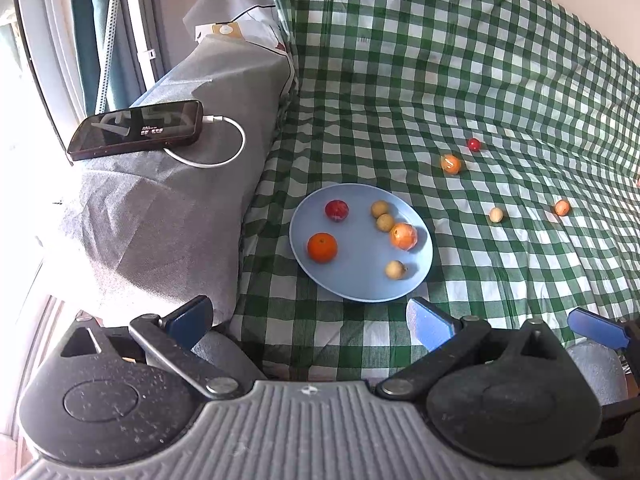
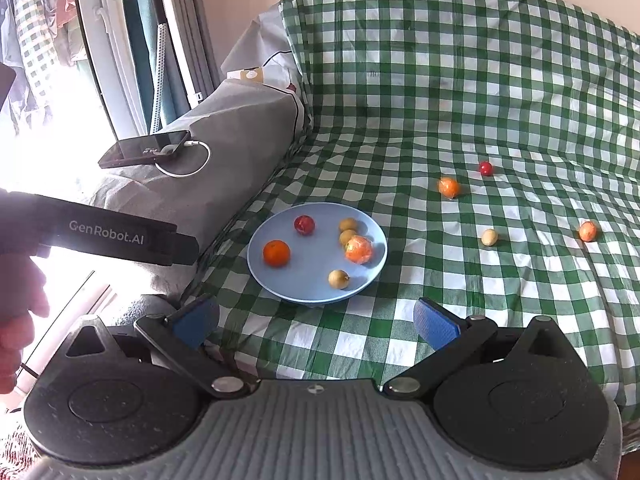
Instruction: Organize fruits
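Note:
A light blue plate (image 1: 360,288) (image 2: 264,276) lies on the green checked cloth and holds several fruits: an orange (image 1: 322,247) (image 2: 276,253), a red plum (image 1: 336,211) (image 2: 304,225), a wrapped orange (image 1: 403,236) (image 2: 358,249) and three small tan fruits. Loose on the cloth to the right lie a wrapped orange (image 1: 451,164) (image 2: 449,187), a small red fruit (image 1: 474,144) (image 2: 485,168), a pale fruit (image 1: 496,214) (image 2: 489,237) and another orange fruit (image 1: 562,207) (image 2: 587,231). My left gripper (image 1: 310,320) and right gripper (image 2: 316,322) both stand open and empty, just short of the plate.
A grey covered armrest (image 1: 180,200) (image 2: 224,152) rises left of the plate, with a phone (image 1: 136,128) (image 2: 146,148) on a white charging cable. The left gripper's black body (image 2: 104,236) and a hand (image 2: 18,320) show at the left. A window lies beyond.

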`<action>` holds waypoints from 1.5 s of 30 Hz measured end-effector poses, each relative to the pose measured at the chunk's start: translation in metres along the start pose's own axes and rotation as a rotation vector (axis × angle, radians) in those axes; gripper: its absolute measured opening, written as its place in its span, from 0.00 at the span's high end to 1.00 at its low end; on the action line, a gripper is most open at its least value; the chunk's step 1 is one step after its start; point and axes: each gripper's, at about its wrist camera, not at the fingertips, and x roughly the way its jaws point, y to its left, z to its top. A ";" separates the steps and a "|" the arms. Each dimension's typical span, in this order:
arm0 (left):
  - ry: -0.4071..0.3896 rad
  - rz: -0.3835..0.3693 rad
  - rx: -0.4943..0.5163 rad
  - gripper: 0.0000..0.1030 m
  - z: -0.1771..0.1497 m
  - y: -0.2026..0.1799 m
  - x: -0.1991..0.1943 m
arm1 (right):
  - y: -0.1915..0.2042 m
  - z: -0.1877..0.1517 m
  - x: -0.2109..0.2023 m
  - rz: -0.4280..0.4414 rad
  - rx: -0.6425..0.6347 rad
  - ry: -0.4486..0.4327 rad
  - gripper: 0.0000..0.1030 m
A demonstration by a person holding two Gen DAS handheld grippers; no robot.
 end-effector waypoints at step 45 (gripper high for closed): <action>0.146 -0.068 0.100 0.00 0.073 -0.109 0.106 | -0.137 0.008 0.062 -0.202 0.258 -0.020 0.01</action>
